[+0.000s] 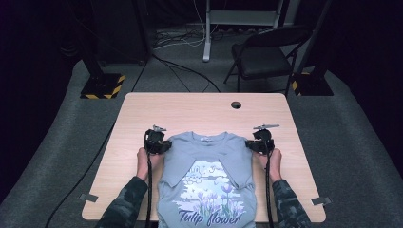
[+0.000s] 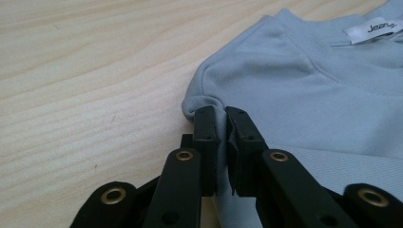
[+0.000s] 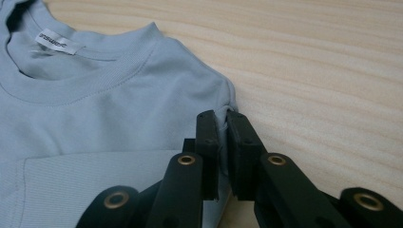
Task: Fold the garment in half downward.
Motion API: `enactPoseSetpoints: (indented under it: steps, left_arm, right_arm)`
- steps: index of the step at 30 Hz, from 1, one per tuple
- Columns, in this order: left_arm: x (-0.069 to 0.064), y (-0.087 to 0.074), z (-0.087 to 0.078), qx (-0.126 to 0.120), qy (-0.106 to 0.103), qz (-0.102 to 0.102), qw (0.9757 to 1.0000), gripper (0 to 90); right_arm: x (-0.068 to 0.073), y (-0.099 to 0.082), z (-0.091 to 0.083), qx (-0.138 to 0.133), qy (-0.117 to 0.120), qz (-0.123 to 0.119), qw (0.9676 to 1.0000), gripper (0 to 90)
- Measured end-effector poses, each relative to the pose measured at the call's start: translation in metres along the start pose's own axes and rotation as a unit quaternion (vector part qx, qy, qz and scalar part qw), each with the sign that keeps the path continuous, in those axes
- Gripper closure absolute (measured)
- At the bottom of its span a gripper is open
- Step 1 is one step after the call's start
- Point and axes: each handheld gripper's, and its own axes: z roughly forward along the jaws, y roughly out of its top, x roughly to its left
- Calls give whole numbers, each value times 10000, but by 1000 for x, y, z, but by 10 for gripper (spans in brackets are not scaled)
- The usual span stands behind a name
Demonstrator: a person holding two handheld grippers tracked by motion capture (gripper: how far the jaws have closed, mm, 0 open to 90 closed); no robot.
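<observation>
We pinch the T-shirt (image 1: 209,161) shoulders on the bench (image 1: 199,107): left tool (image 2: 222,114) at nine o'clock, right tool (image 3: 222,116) at three o'clock.

Soft matt blue cloth T-shirt (image 1: 209,175), pale smooth wood-grain table (image 1: 199,111), matt black plastic jaws

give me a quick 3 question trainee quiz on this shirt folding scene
1. True or false: the left gripper is shut on the fabric at a shoulder corner of the t-shirt.
2. Which way does the shirt's collar point? A) toward the person B) toward the table's far edge C) toward the left edge
3. Fill in: the printed words near the hem read "Tulip ____".

Key
1. True: cloth is pinched between its fingers; the right gripper clamps the other shoulder corner likewise.
2. B
3. flower
</observation>
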Motion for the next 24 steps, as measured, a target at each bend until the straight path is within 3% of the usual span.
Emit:
enactPoseSetpoints:
  steps: [17,24]
  left_arm:
    - [-4,16,-16,-416,13,216,9989,842]
    - [-9,23,-19,-516,49,334,9981,843]
  right_arm:
    - [12,14,-20,-346,-217,-470,9981,844]
    - [15,21,-25,-481,-270,-529,9971,844]
